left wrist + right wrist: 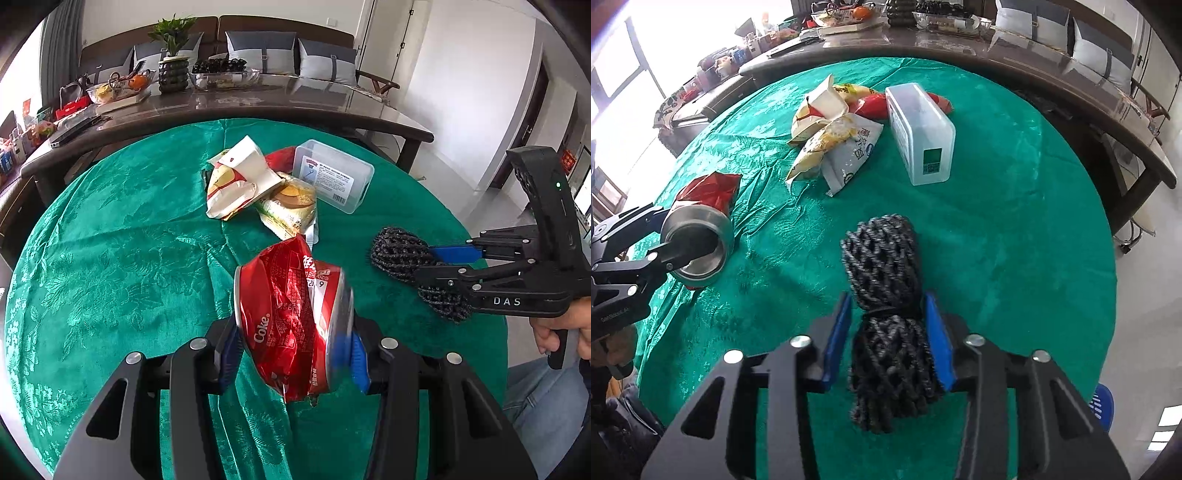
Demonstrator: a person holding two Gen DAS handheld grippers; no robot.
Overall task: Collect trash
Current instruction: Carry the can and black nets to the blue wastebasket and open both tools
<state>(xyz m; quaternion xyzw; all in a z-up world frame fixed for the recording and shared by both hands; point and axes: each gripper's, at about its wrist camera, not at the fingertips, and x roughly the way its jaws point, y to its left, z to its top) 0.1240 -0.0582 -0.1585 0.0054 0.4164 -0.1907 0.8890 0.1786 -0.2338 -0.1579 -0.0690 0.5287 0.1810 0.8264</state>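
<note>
My left gripper (295,354) is shut on a crushed red Coke can (291,325) and holds it above the green tablecloth (129,240). The can also shows at the left of the right wrist view (698,243). My right gripper (886,339) is shut on a black foam net sleeve (886,280), which also shows in the left wrist view (402,254). A pile of snack wrappers (255,188) lies on the cloth beyond, with a clear plastic box (332,177) beside it. The wrappers (834,136) and the box (919,133) also show in the right wrist view.
A long dark wooden table (258,103) stands behind the round table, carrying a potted plant (173,66), fruit bowls and a phone. A sofa with grey cushions (295,55) is at the back. A person's leg in jeans (543,406) is at the right.
</note>
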